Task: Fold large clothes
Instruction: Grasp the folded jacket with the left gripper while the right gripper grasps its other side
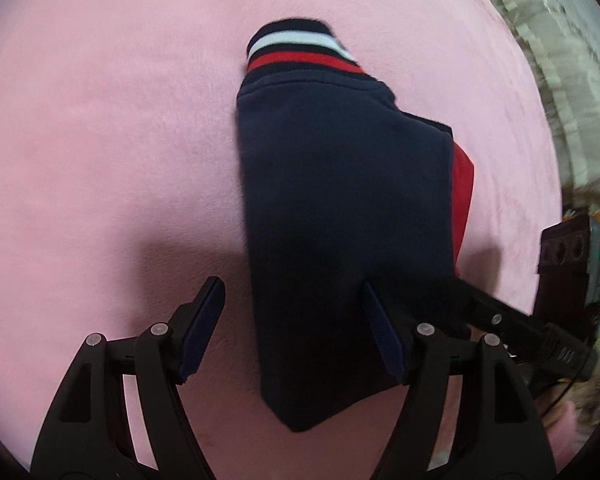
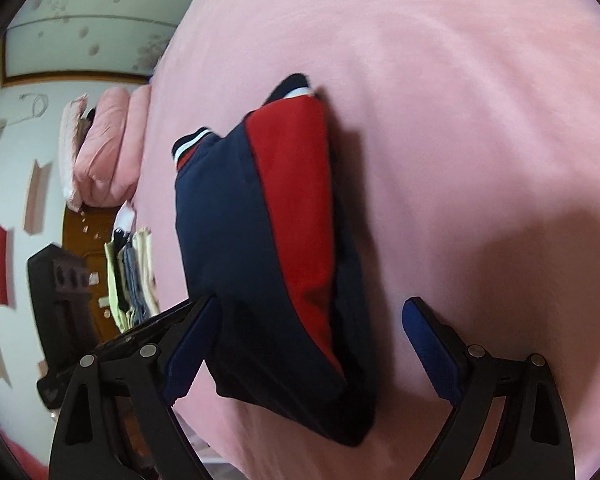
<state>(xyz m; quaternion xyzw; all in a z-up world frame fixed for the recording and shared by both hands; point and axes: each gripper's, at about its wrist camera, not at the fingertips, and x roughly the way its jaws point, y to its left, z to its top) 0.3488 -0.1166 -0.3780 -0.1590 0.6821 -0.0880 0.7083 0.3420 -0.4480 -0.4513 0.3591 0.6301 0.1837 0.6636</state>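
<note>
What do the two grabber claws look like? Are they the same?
Yes, they match. The left gripper and right gripper are both matte black plastic, with triangular cut-outs in their arms and round silver pins at the joints. Each finger ends in a flat dark blue pad with a fine dotted texture.

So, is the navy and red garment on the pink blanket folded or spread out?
Folded. The navy and red garment lies as a narrow, layered bundle on the pink blanket, its striped cuff at the far end.

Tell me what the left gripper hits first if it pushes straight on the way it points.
Probably the folded navy and red garment: it lies between the open fingers of the left gripper, on the pink blanket. Depth is unclear.
</note>
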